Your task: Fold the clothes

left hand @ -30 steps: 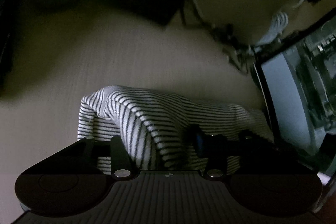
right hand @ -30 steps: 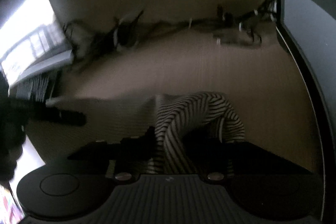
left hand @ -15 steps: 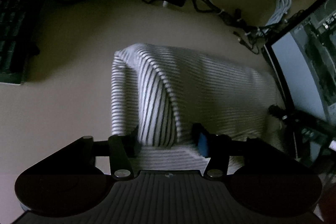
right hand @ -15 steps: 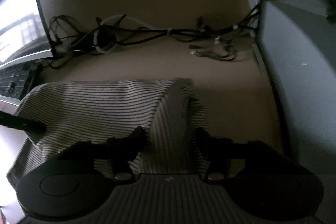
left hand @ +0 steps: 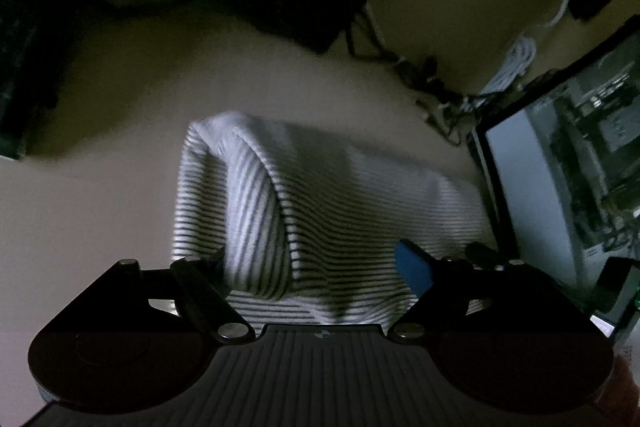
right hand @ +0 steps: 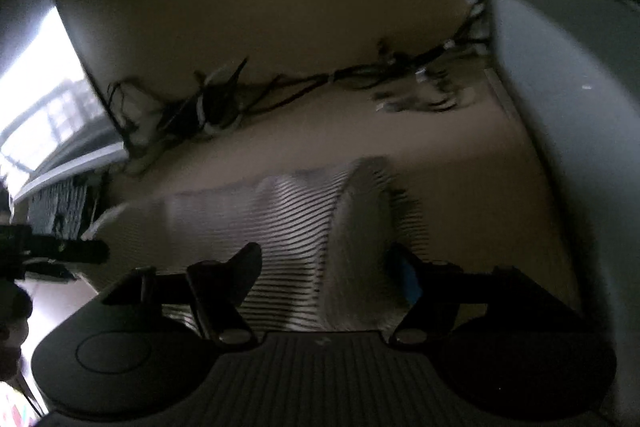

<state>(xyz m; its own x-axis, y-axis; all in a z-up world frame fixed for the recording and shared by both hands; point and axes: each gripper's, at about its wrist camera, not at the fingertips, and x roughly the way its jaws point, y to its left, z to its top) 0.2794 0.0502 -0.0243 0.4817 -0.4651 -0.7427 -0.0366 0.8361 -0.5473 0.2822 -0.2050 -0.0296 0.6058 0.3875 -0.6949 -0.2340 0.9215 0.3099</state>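
A white garment with thin dark stripes (left hand: 320, 203) lies on the beige desk, folded over with a raised ridge at its left end. My left gripper (left hand: 312, 267) stands open, its fingers wide apart on either side of the near fold. In the right wrist view the same striped garment (right hand: 296, 223) lies in front of my right gripper (right hand: 328, 267), which is open too, its fingers either side of the rolled right end. The other gripper (right hand: 52, 251) shows dark at the left edge. The scene is dim and blurred.
A tangle of cables (right hand: 280, 95) runs along the back wall. A monitor (left hand: 560, 179) stands right of the garment in the left view, a keyboard (left hand: 20, 67) lies far left. A pale grey case (right hand: 568, 147) borders the right side.
Both grippers have opened and let go of the striped garment, which they held pinched half a second ago. The fold now lies on the desk. Both cameras have tilted upward.
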